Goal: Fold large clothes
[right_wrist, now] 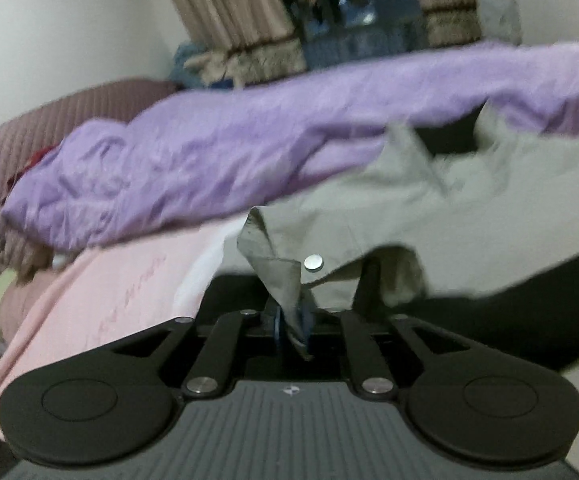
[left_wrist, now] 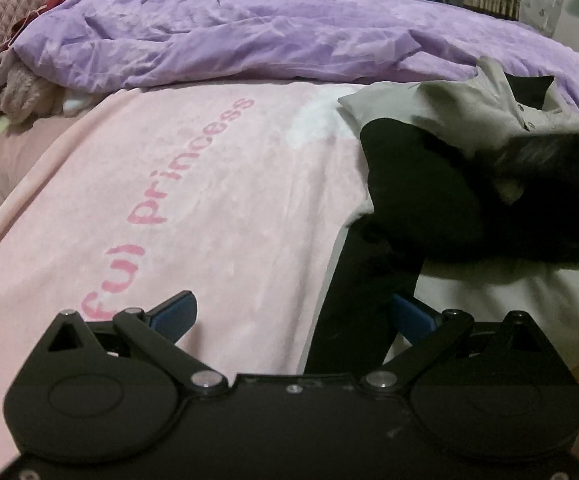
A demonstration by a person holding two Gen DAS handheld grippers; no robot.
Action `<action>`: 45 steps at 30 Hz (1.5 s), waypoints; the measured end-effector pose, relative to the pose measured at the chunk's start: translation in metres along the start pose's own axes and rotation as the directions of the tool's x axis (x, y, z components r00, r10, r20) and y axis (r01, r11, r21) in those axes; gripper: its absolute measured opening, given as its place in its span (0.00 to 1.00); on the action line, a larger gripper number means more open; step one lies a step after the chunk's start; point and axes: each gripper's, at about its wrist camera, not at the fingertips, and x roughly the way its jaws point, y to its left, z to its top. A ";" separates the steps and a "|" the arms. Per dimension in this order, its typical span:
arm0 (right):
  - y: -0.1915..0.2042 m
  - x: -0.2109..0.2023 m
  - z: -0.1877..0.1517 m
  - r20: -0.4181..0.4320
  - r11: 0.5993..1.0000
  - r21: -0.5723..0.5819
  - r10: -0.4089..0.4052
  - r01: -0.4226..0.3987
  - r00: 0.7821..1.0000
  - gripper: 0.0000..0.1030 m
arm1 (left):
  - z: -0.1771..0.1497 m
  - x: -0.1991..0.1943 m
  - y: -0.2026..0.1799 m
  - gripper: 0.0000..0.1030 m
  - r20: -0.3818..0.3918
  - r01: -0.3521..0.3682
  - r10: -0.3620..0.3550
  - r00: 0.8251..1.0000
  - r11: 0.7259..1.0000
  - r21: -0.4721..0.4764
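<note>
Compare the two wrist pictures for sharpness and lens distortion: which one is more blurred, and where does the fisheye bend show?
Left wrist view: mostly sharp, the lettering on the pink blanket readable; only a dark streak at right is smeared. Right wrist view: motion-blurred throughout, the purple quilt and grey shirt soft-edged, though the right gripper stays crisp. Both bow the bed into a curve, with dark corners in the right one.

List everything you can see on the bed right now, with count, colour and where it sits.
jacket: one, grey-green and black, right side of the bed, on the pink blanket
snap button: one, silver, on the jacket edge above the right gripper
pink blanket: one, pink with lettering, spread over the bed
purple quilt: one, lilac, bunched along the far side
quilted headboard: one, mauve, far left
curtains: beige, behind the bed
left gripper: black, jaws open, nothing between them
right gripper: black, jacket fabric between nearly closed jaws
</note>
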 end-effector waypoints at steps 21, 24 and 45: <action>-0.045 -0.008 -0.007 -0.050 0.995 0.092 0.044 -0.039 0.998 0.24 | -0.004 0.002 -0.018 1.00 -0.005 0.003 -0.003 1.000 0.998 0.063; -0.044 0.003 -0.012 -0.062 0.996 0.089 0.032 -0.027 0.998 0.25 | -0.005 0.007 -0.019 1.00 -0.021 0.002 0.000 1.000 0.998 0.057; -0.262 -0.261 -0.061 -0.212 0.935 -0.067 -0.355 0.348 0.911 0.89 | -0.097 -0.073 -0.010 1.00 -0.128 0.146 -0.125 0.984 0.975 0.169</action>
